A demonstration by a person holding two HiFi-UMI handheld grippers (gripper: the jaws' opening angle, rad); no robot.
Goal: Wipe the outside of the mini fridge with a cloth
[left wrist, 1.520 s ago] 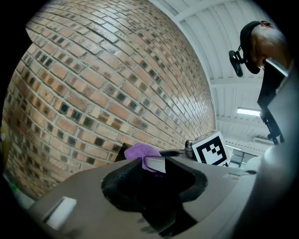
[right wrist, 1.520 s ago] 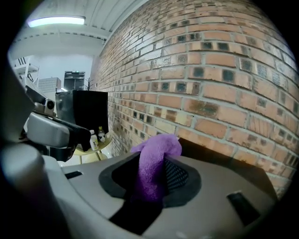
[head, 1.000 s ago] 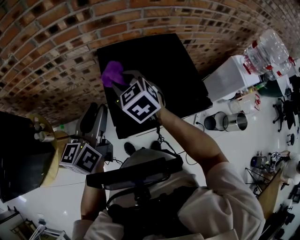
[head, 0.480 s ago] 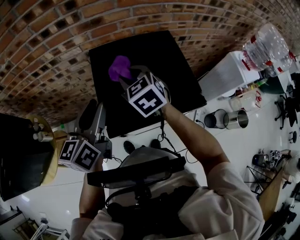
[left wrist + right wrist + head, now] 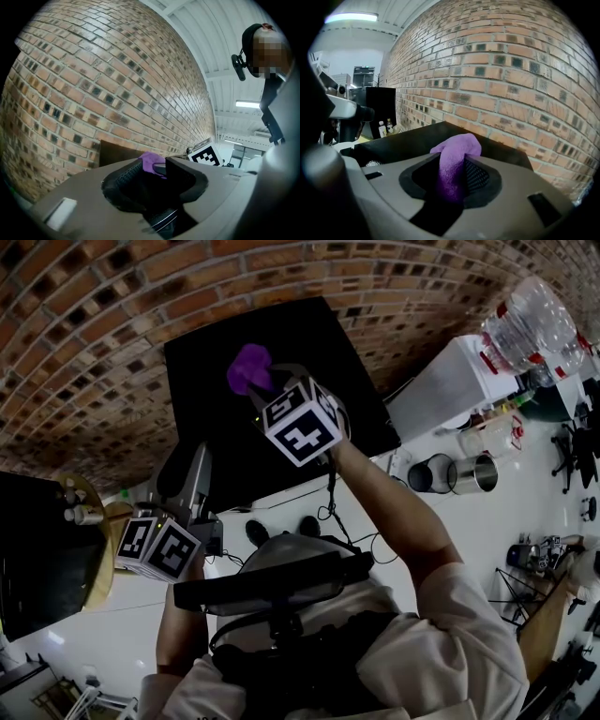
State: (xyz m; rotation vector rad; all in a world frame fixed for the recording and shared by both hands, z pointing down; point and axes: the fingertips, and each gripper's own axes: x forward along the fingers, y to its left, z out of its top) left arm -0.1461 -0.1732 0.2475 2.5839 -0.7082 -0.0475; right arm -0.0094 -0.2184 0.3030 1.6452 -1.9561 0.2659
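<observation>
**Cloth held over the fridge top, right hand leading**

Head view: the black mini fridge [image 5: 309, 343] is seen from above, backed against the brick wall [image 5: 103, 362], its top running away from the person towards that wall. The purple cloth [image 5: 250, 368] is carried by the right gripper [image 5: 267, 390] over the left half of that top. The left gripper [image 5: 186, 474] is held off the fridge's near left corner, so the right hand is plainly the nearer one. A big water bottle [image 5: 525, 329] is seen far right; nothing on it can be read.

Left gripper view: the jaws are seen standing apart with nothing between them. The cloth and the right gripper's marker cube [image 5: 206, 155] are seen beyond them; only a square pattern is printed there, no words.

Right gripper view: the cloth is pinched between the pads, its bunched end poking forward. The fridge top lies just ahead of and below it; whether contact is made cannot be told. Small bottles [image 5: 385, 126] are glimpsed far left, labels unreadable.
</observation>
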